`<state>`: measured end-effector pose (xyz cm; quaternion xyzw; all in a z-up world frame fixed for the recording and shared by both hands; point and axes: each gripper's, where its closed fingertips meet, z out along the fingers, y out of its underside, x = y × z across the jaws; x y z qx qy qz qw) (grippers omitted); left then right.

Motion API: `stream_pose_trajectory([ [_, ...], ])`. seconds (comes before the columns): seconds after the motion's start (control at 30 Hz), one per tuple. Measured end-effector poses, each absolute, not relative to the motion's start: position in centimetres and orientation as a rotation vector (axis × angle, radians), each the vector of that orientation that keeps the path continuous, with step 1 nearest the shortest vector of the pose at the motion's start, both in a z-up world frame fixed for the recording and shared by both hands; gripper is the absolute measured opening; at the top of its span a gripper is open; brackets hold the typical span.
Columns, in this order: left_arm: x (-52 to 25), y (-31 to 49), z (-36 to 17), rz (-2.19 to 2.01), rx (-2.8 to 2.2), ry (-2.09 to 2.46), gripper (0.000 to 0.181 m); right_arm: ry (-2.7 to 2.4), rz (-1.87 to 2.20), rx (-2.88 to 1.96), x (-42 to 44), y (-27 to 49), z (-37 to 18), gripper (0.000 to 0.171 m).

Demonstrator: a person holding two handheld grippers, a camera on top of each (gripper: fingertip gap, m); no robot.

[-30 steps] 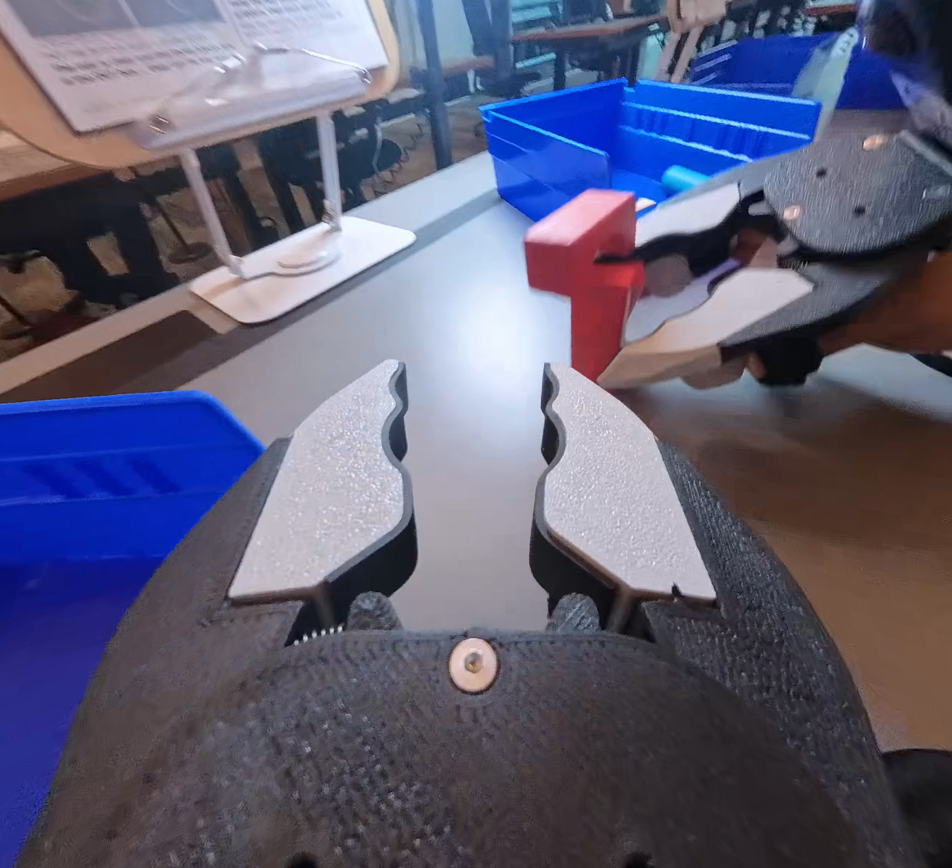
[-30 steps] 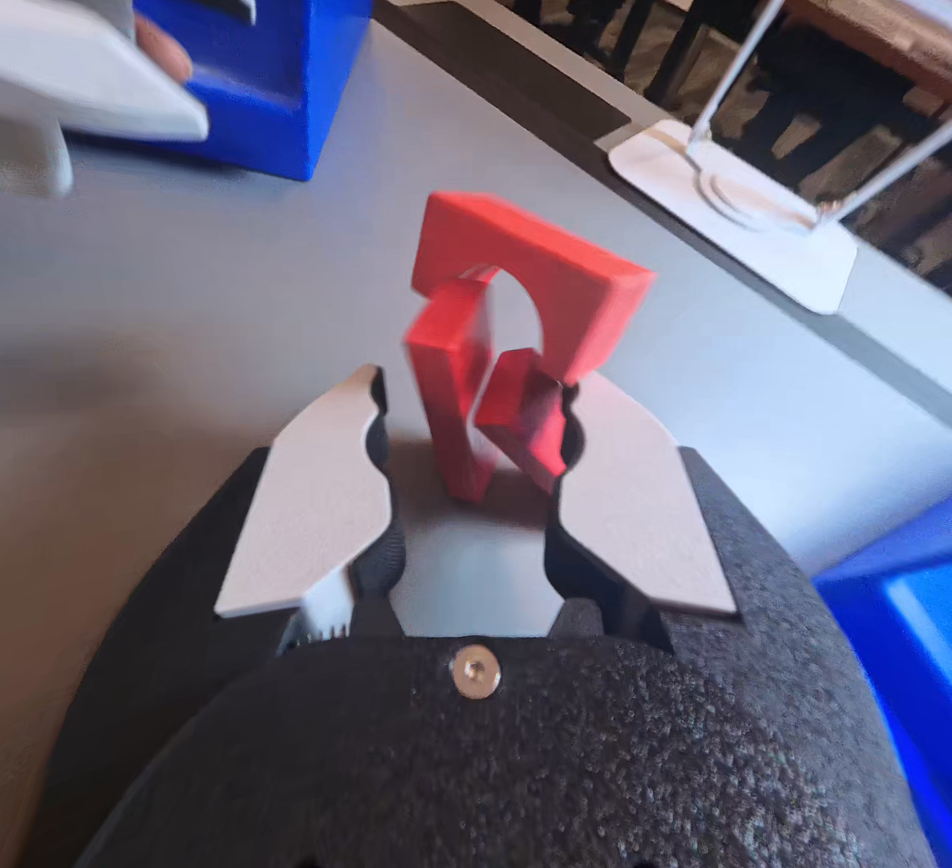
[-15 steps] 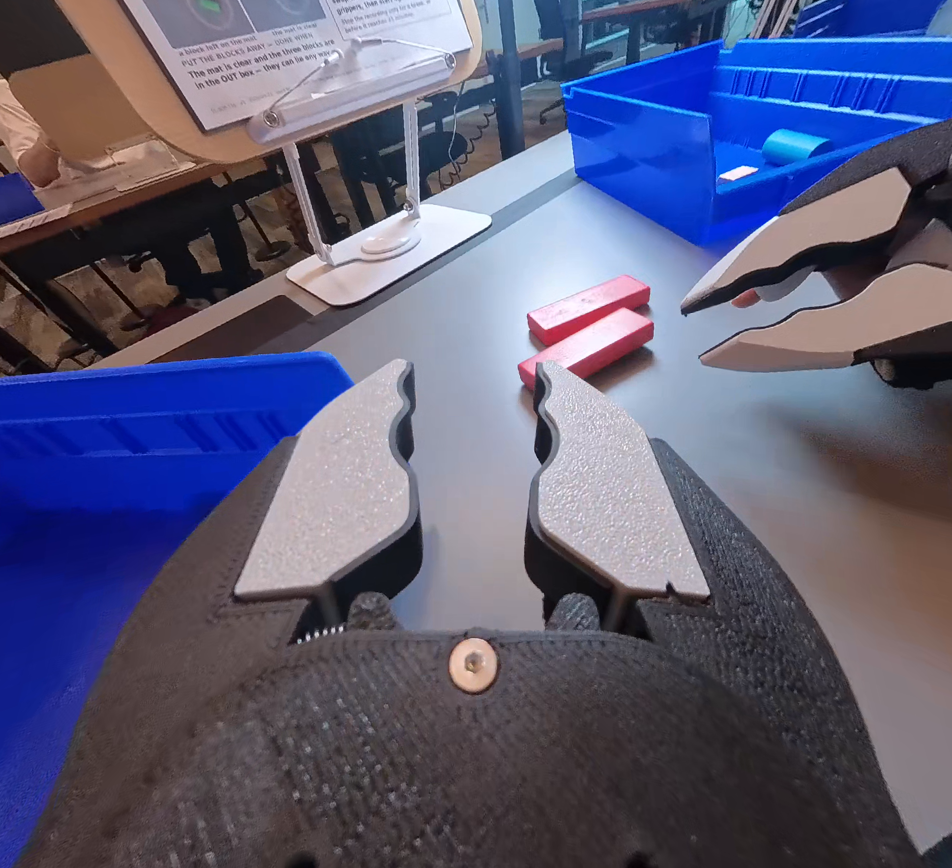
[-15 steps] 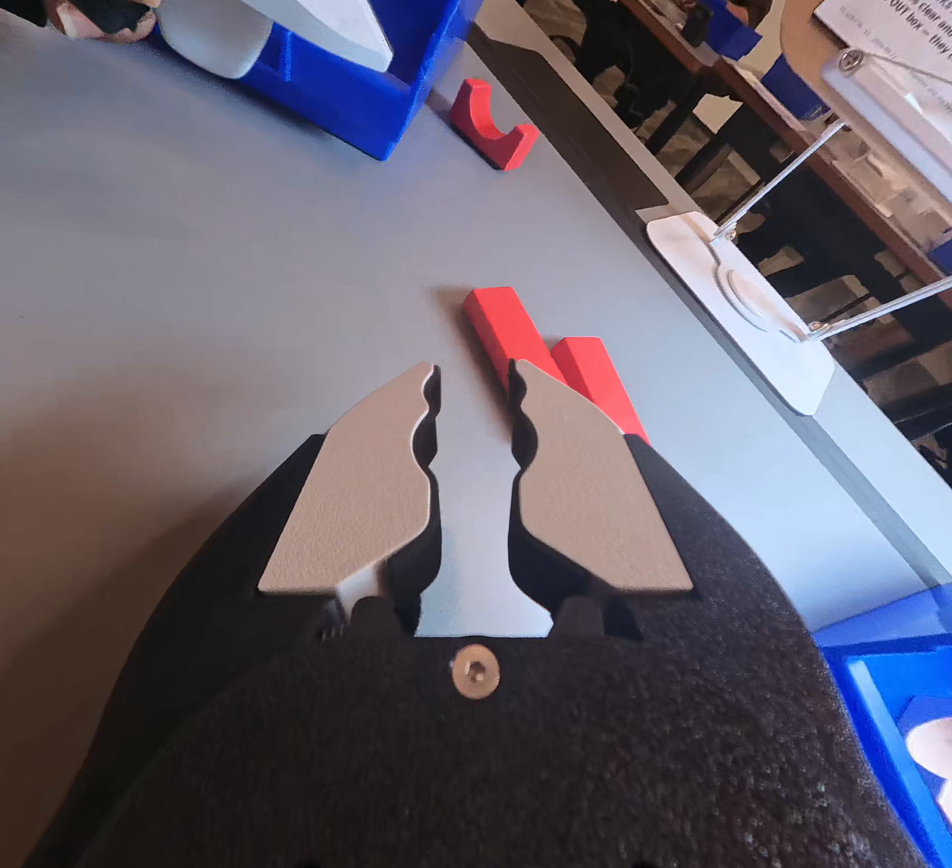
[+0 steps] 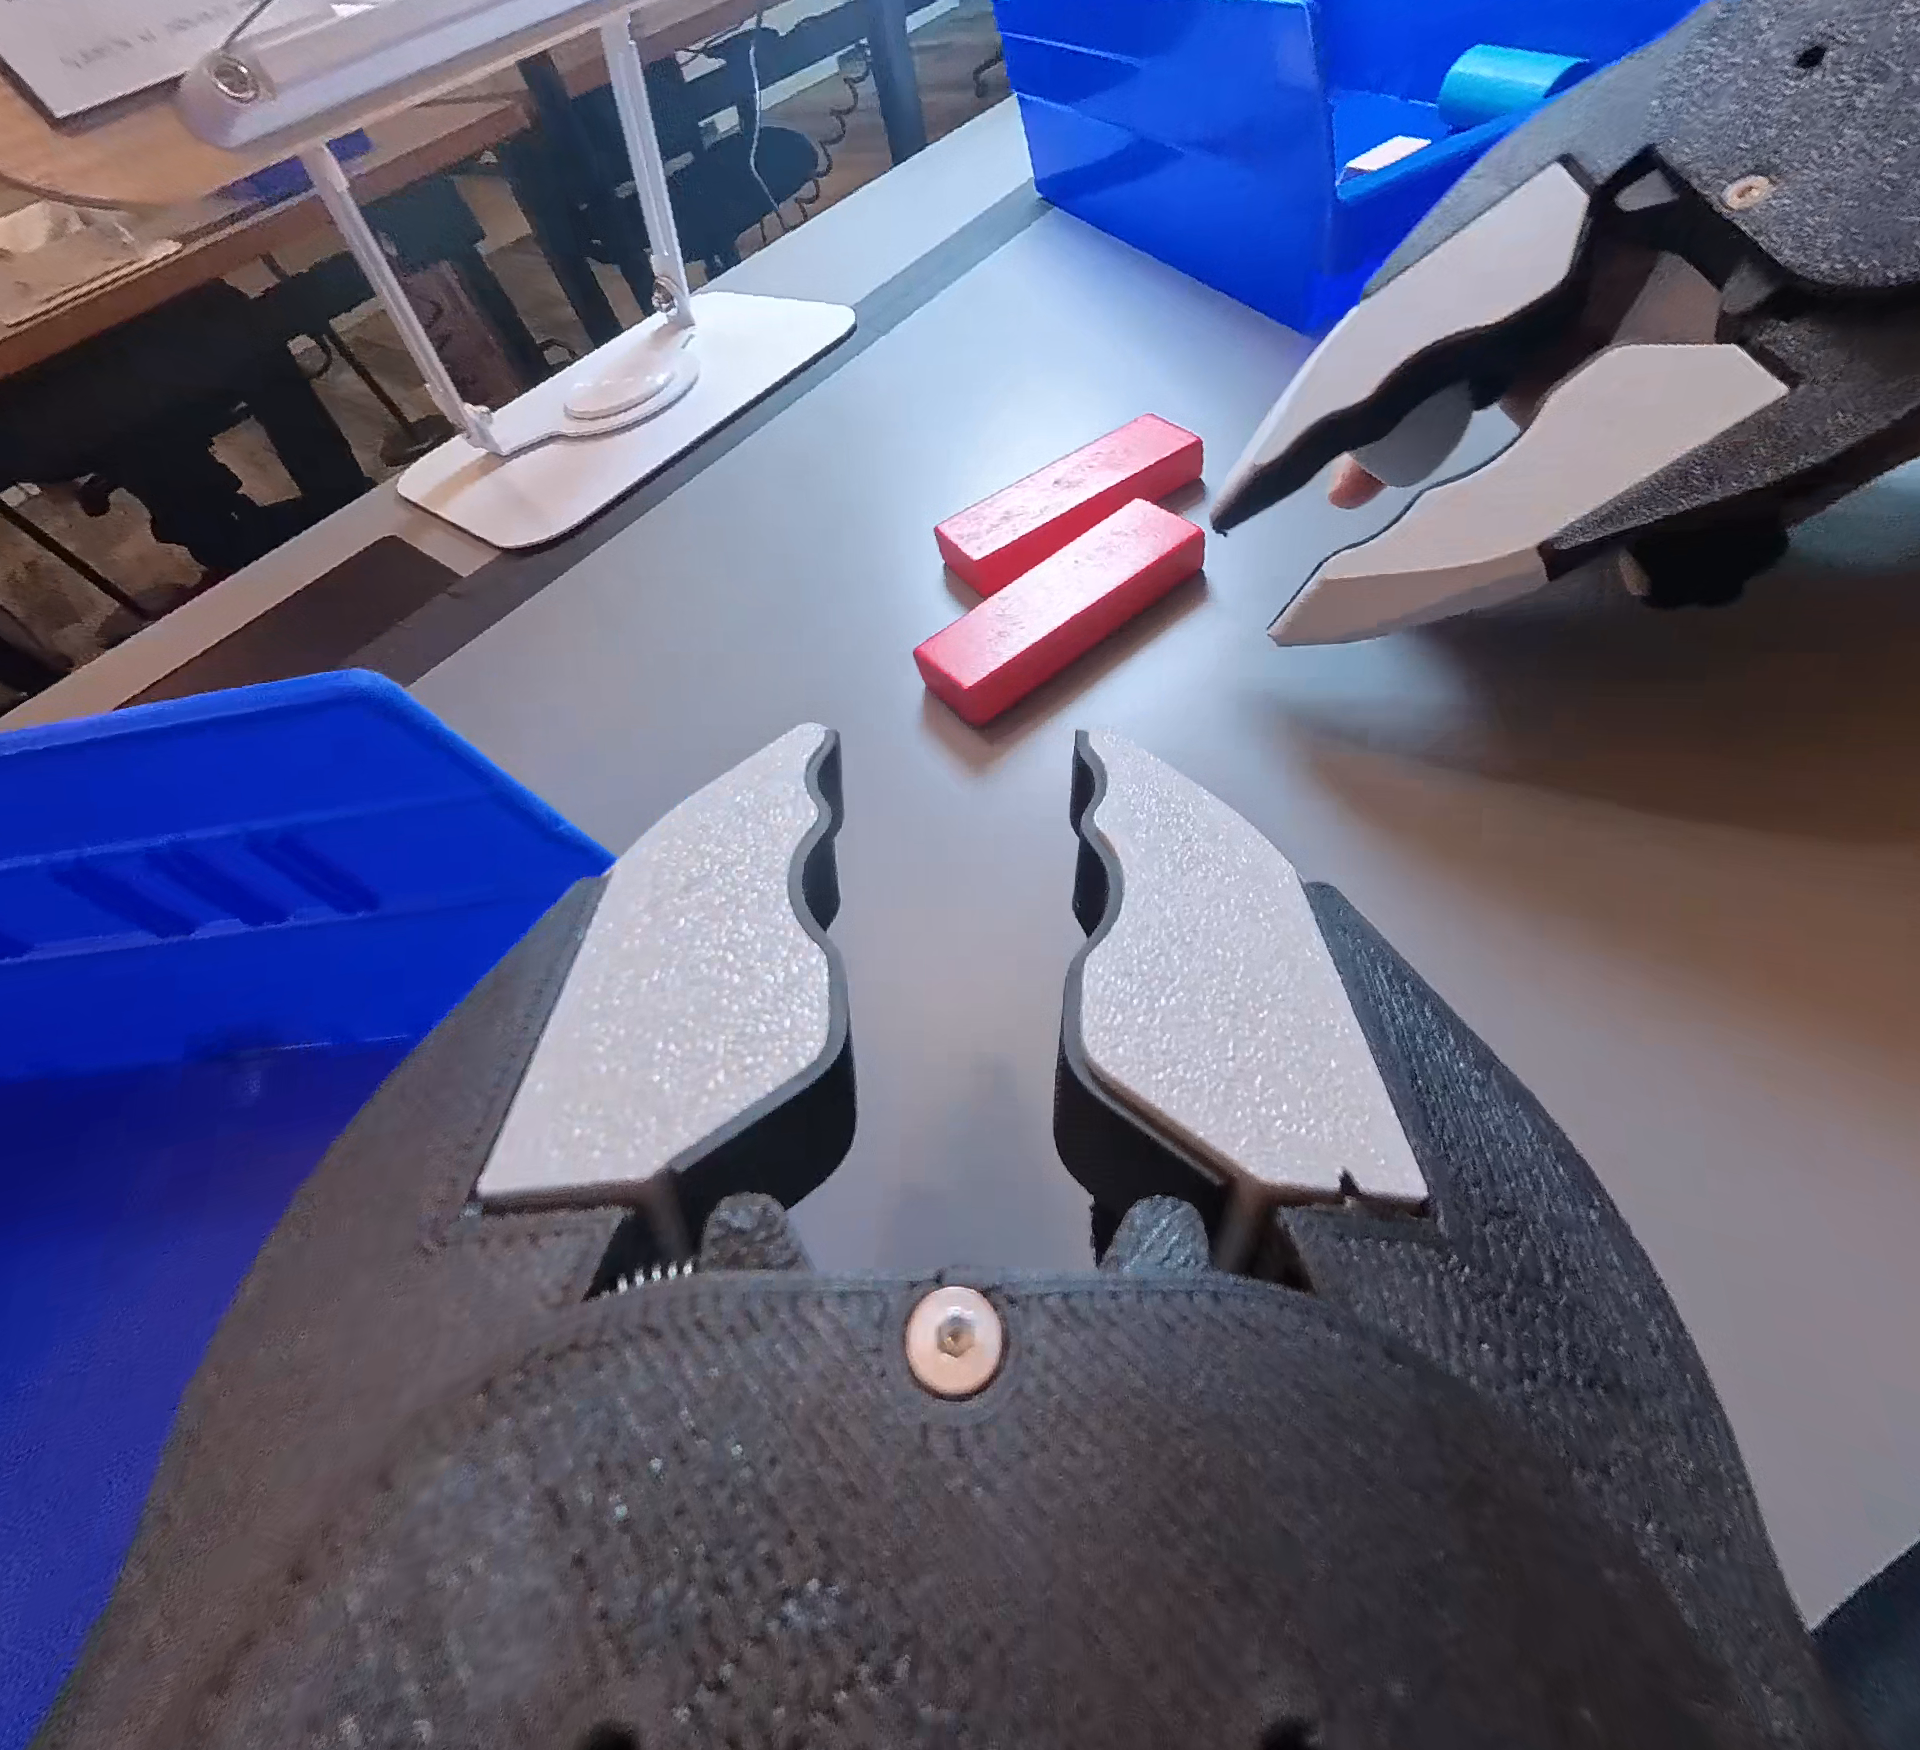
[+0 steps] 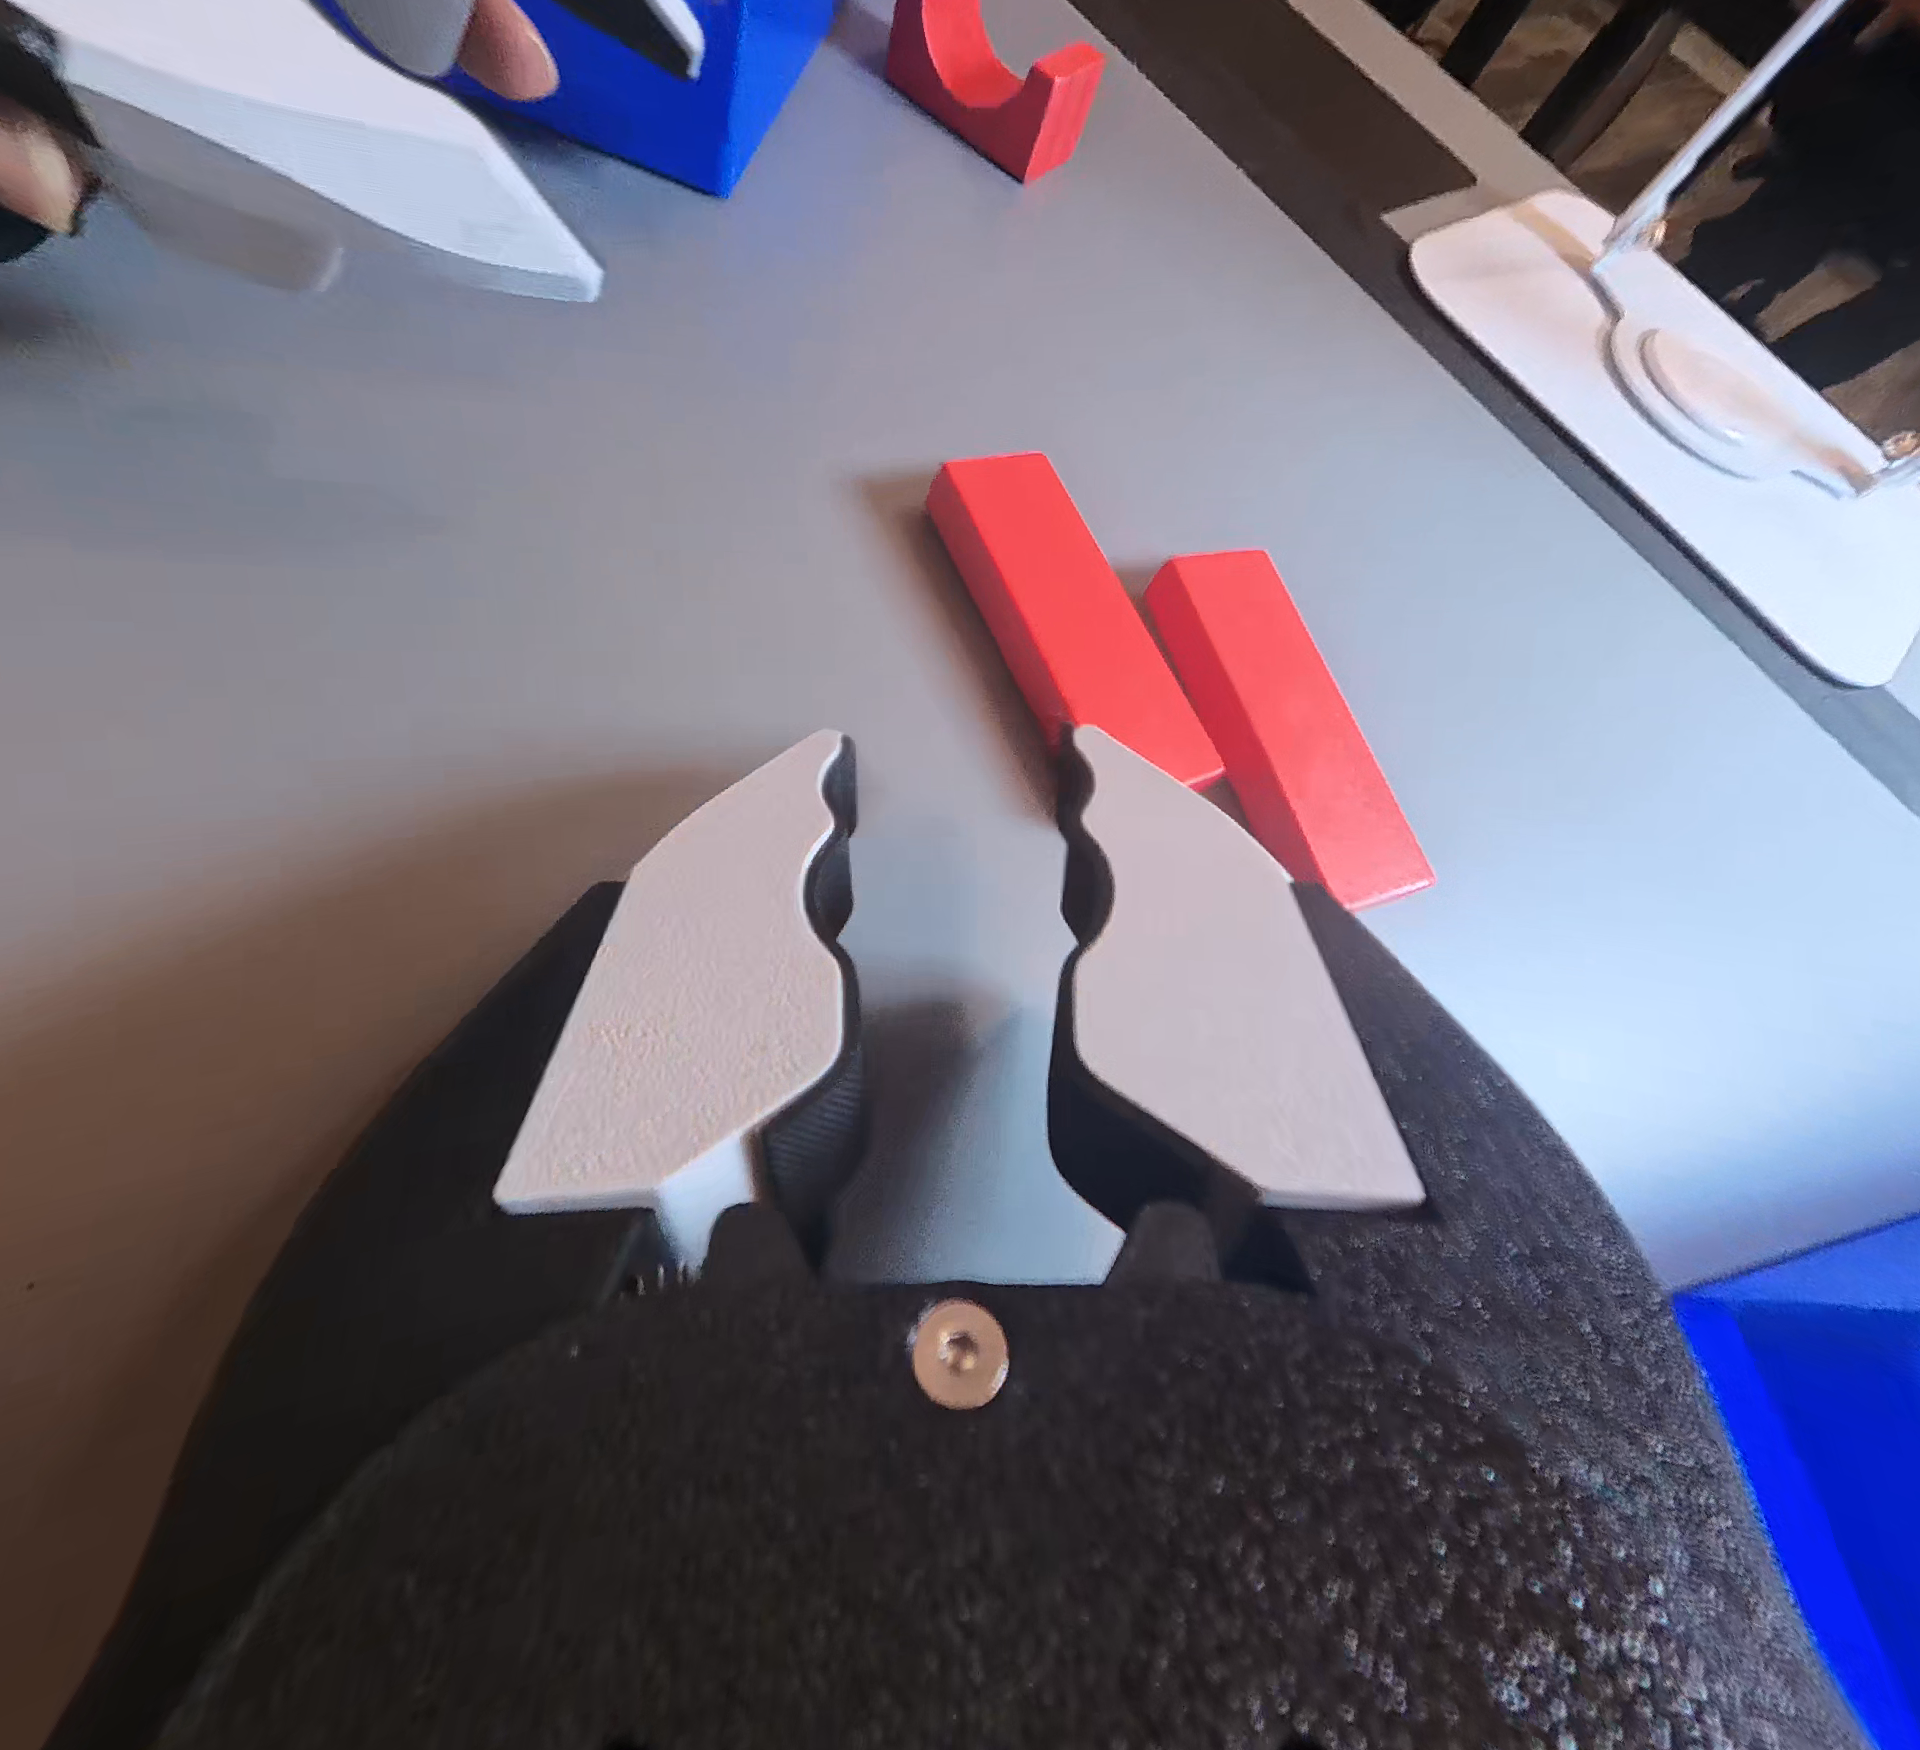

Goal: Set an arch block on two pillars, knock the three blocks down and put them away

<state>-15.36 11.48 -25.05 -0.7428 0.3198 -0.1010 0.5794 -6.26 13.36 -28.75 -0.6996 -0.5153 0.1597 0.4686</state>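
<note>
Two red pillar blocks lie flat side by side on the grey table: the nearer pillar point(image 5: 1060, 609) and the farther pillar point(image 5: 1070, 500) in the left wrist view, and they also show in the right wrist view point(image 6: 1070, 625) point(image 6: 1283, 724). The red arch block point(image 6: 992, 79) lies on its back beside a blue bin, seen only in the right wrist view. My left gripper point(image 5: 954, 755) is open and empty, just short of the pillars. My right gripper point(image 6: 956, 755) is open and empty, its right fingertip at the end of one pillar; it also shows in the left wrist view point(image 5: 1247, 578).
A blue bin point(image 5: 1226, 100) with a blue cylinder point(image 5: 1496, 85) stands at the back right. Another blue bin point(image 5: 208, 869) is at the left, next to my left gripper. A white stand point(image 5: 623, 412) holding a printed sheet sits at the table's far edge. The left tips stand about 15 cm off the red arch block point(image 6: 992, 79).
The arch and pillars stood a second ago and were knocked over; all three now lie on the table. My right gripper opened a little wider; both grippers moved closer to the pillars.
</note>
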Motion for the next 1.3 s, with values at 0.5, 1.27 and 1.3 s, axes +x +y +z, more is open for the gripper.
stream_pose_trajectory([
  [0.5,-14.3,11.3,-27.4,-0.156,-1.793,0.858,0.038,-1.346,0.543,-1.889,-6.4,17.7,-30.7,0.052],
  [1.27,-12.3,10.2,-28.3,-0.113,-1.773,0.996,0.033,-0.213,-0.165,-1.835,21.9,29.8,-17.9,0.031],
  [1.3,-12.3,10.2,-28.3,-0.111,-1.773,0.996,0.033,-0.218,-0.219,-1.864,22.5,30.1,-18.5,0.01],
])
